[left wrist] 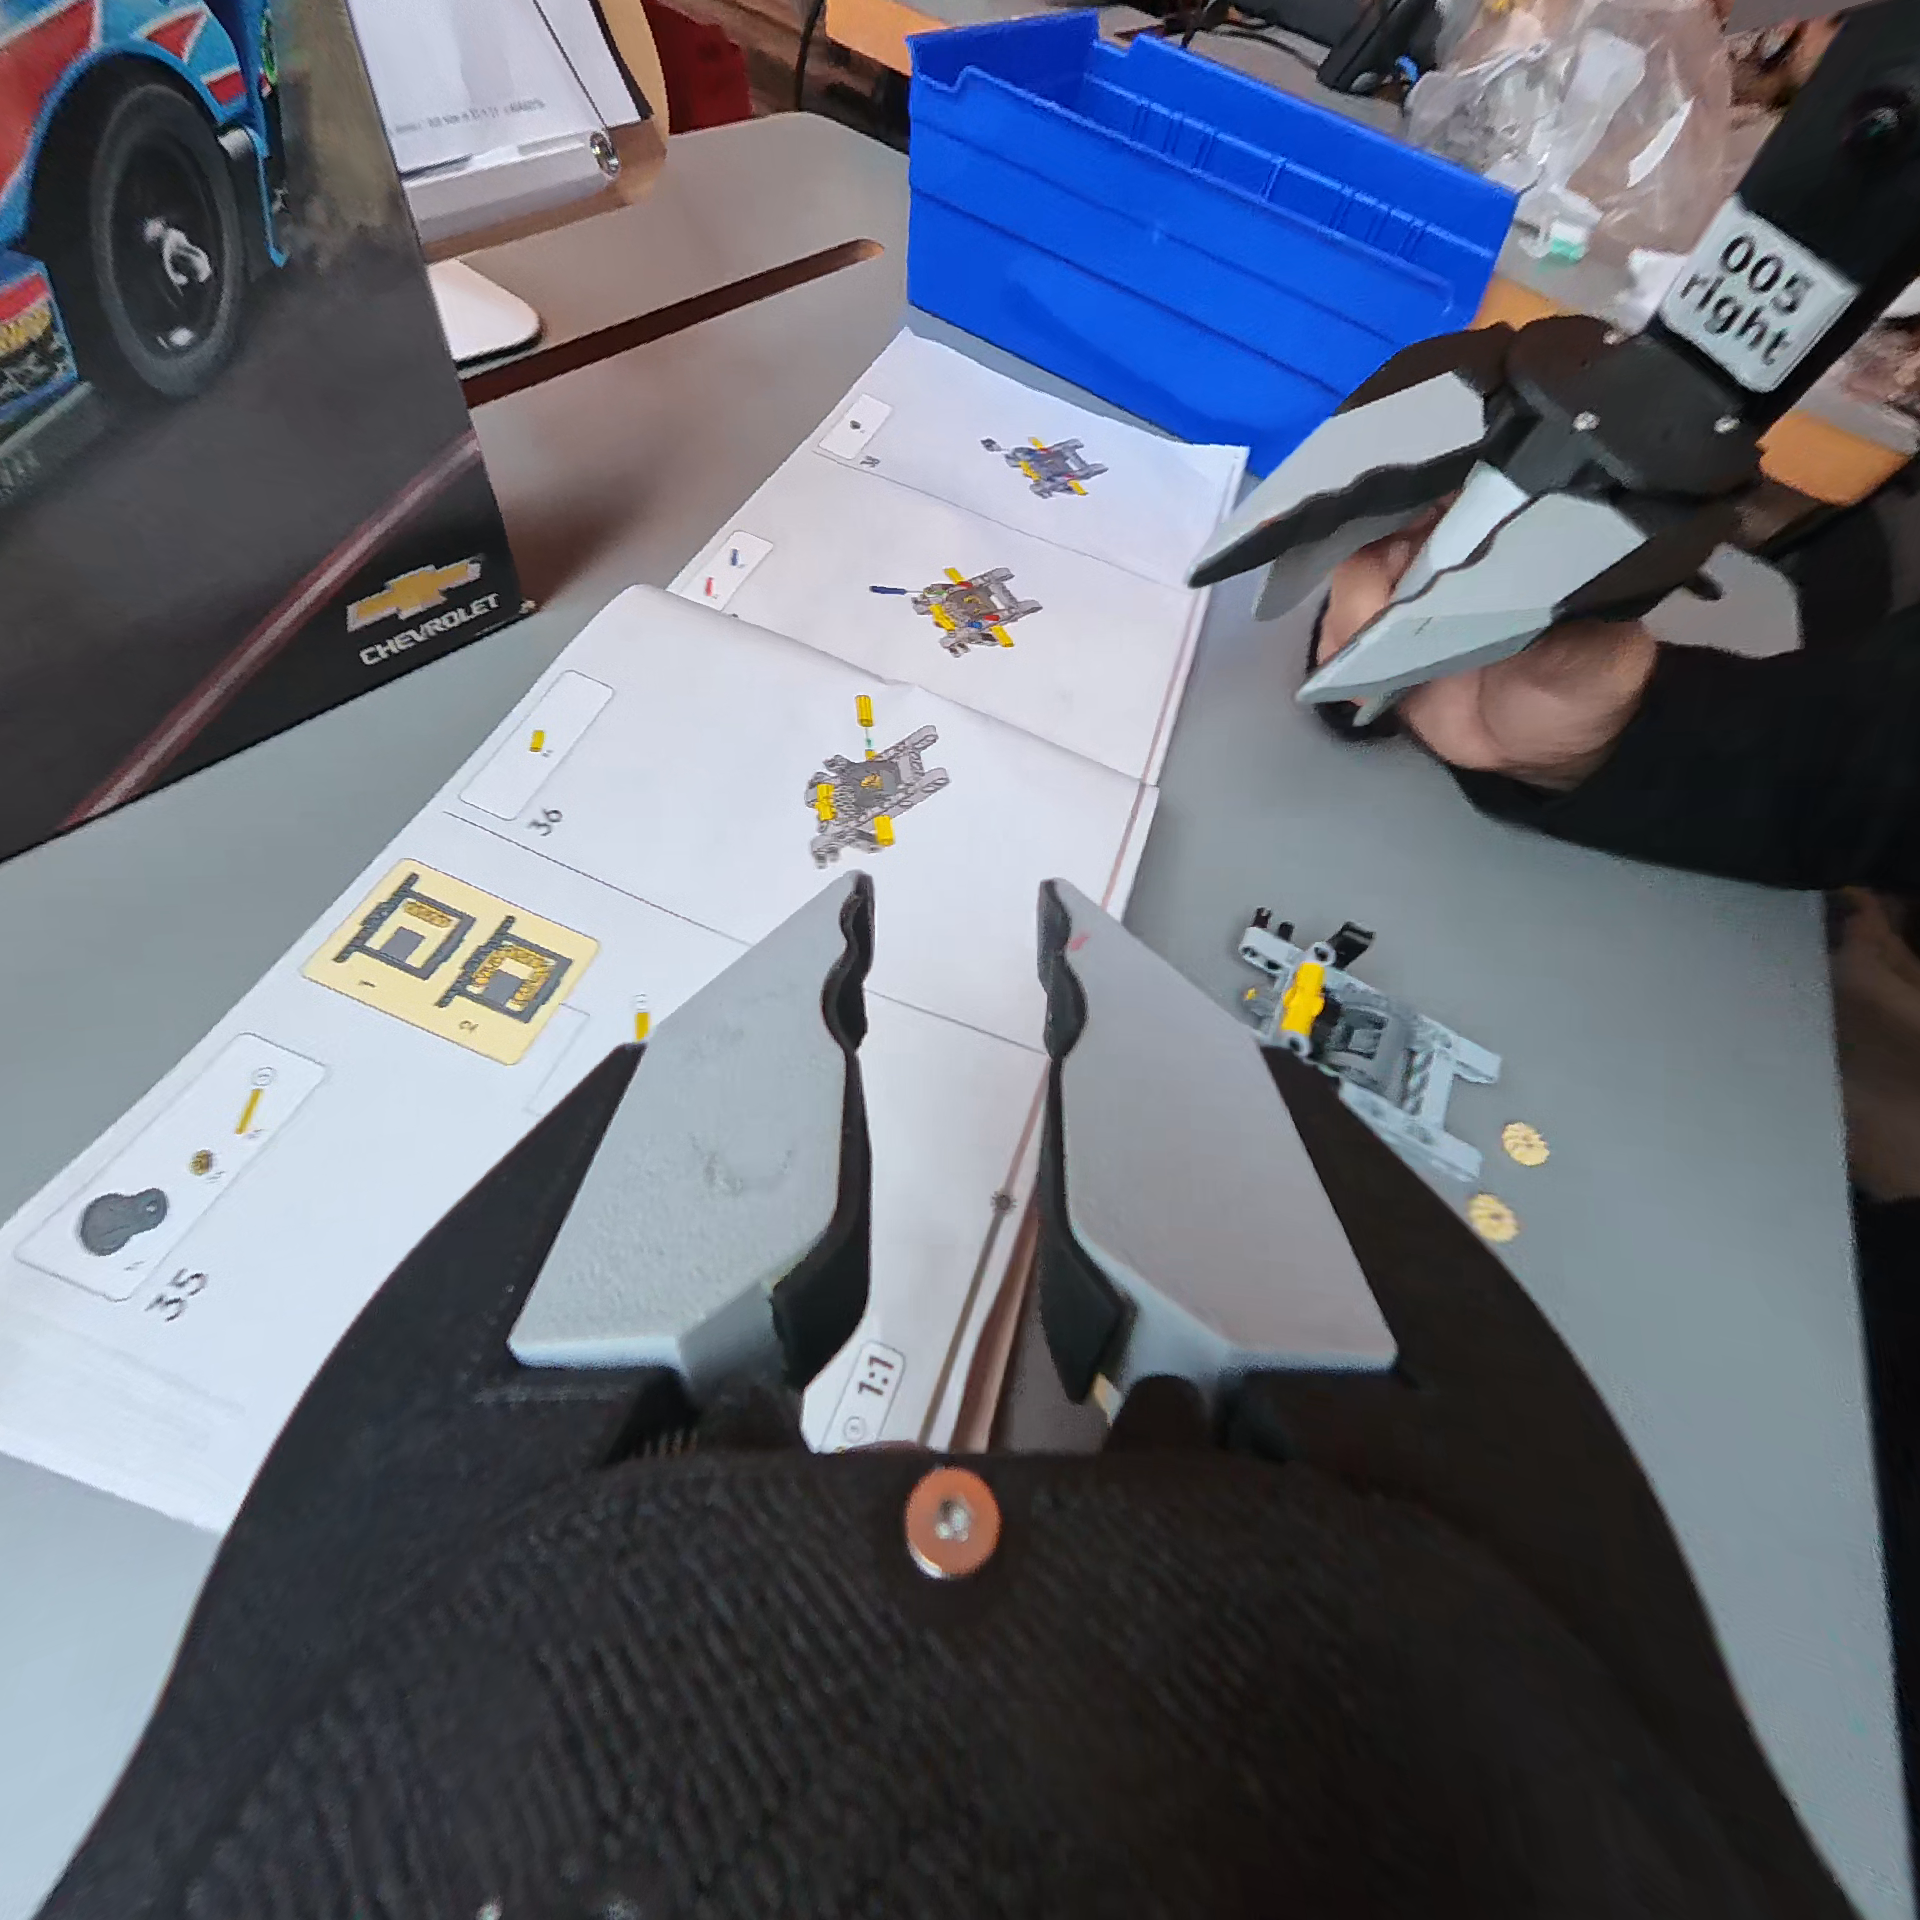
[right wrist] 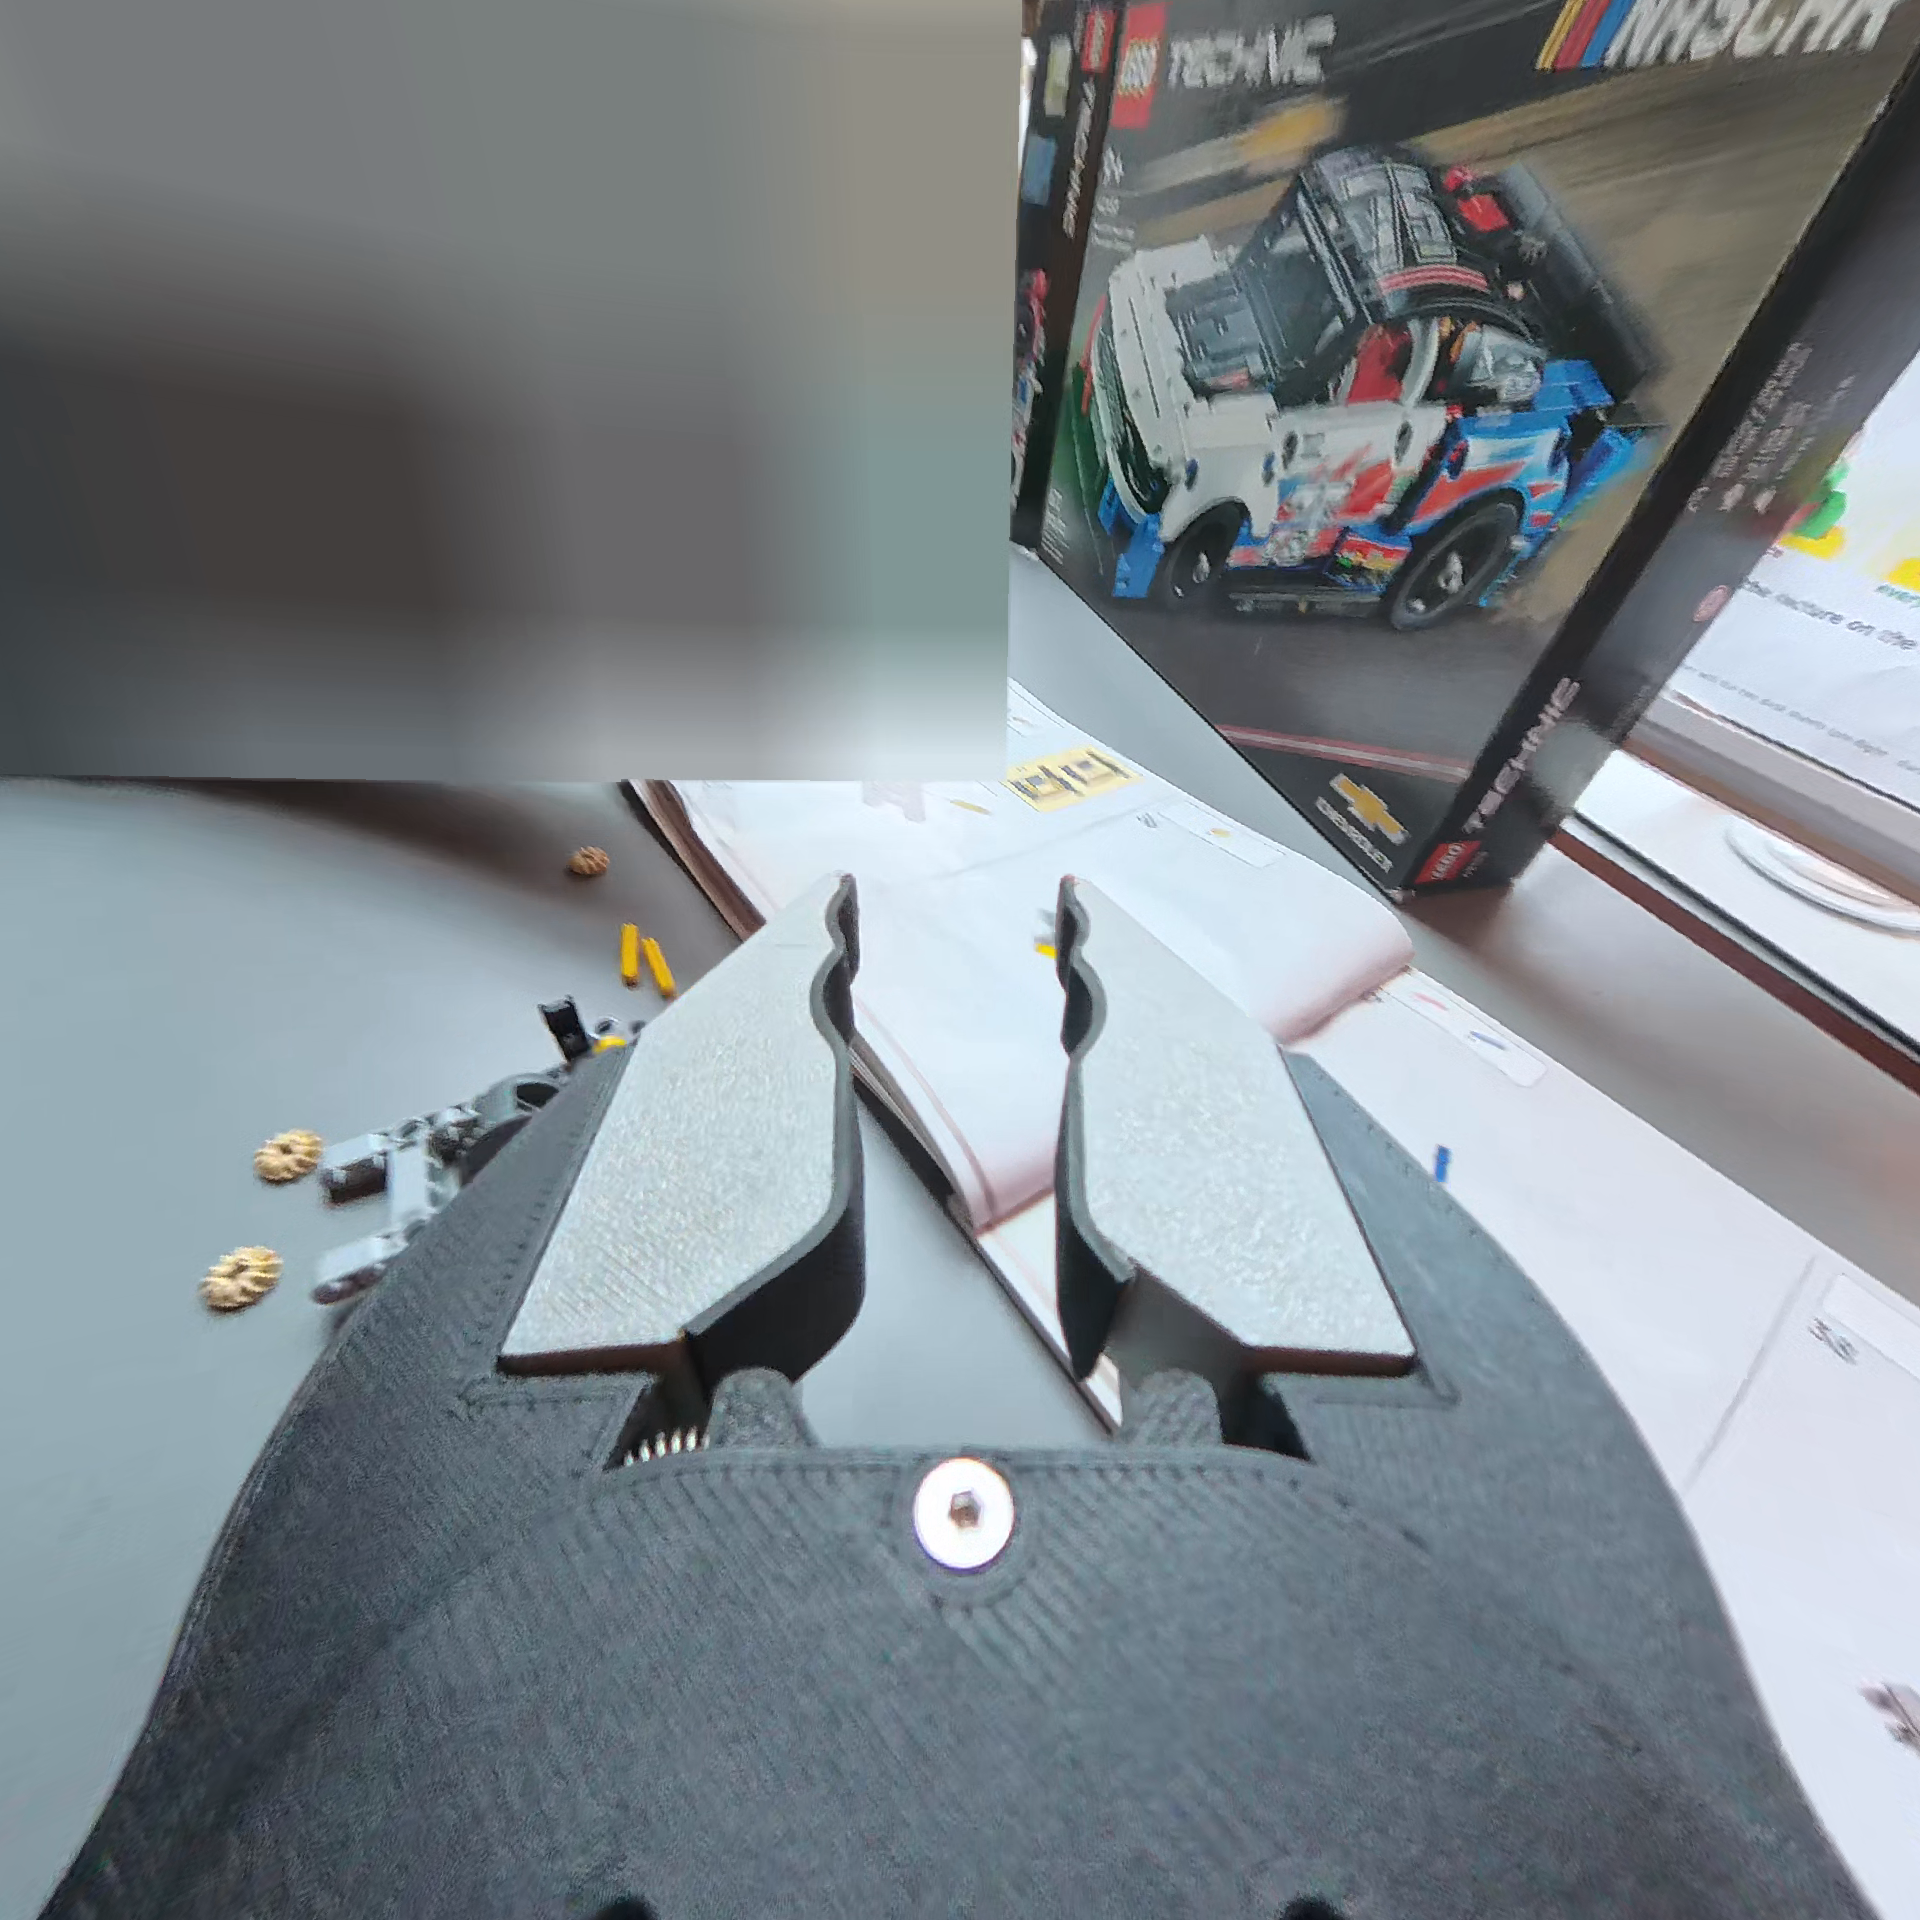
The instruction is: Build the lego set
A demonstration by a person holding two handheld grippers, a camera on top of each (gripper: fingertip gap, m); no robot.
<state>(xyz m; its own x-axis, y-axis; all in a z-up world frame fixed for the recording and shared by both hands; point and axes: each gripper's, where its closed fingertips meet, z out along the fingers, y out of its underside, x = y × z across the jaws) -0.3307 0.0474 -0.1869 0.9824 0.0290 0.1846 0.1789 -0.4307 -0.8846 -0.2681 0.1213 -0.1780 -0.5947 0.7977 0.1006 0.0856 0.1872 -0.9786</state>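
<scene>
A small grey lego assembly [left wrist: 1361,1039] with a yellow part lies on the grey table, right of the open instruction booklet [left wrist: 727,790]. It also shows in the right wrist view [right wrist: 416,1174], partly hidden by my right gripper. Two tan gears [left wrist: 1525,1143] [left wrist: 1493,1216] lie beside it, also in the right wrist view [right wrist: 289,1154] [right wrist: 241,1276]. Two yellow pins [right wrist: 644,961] lie farther off. My left gripper [left wrist: 954,904] is open and empty above the booklet. My right gripper [right wrist: 956,904] is open and empty, held in a hand; in the left wrist view [left wrist: 1257,634] it hovers far right.
The set's box [right wrist: 1403,416] stands at the table's far edge, left of the booklet in the left wrist view [left wrist: 208,416]. A blue bin [left wrist: 1184,229] stands beyond the booklet. A third tan gear [right wrist: 588,860] lies farther off. Clear bags of parts [left wrist: 1579,114] lie behind the bin. The tips of one gripper are about 11 cm away from the tips of the other.
</scene>
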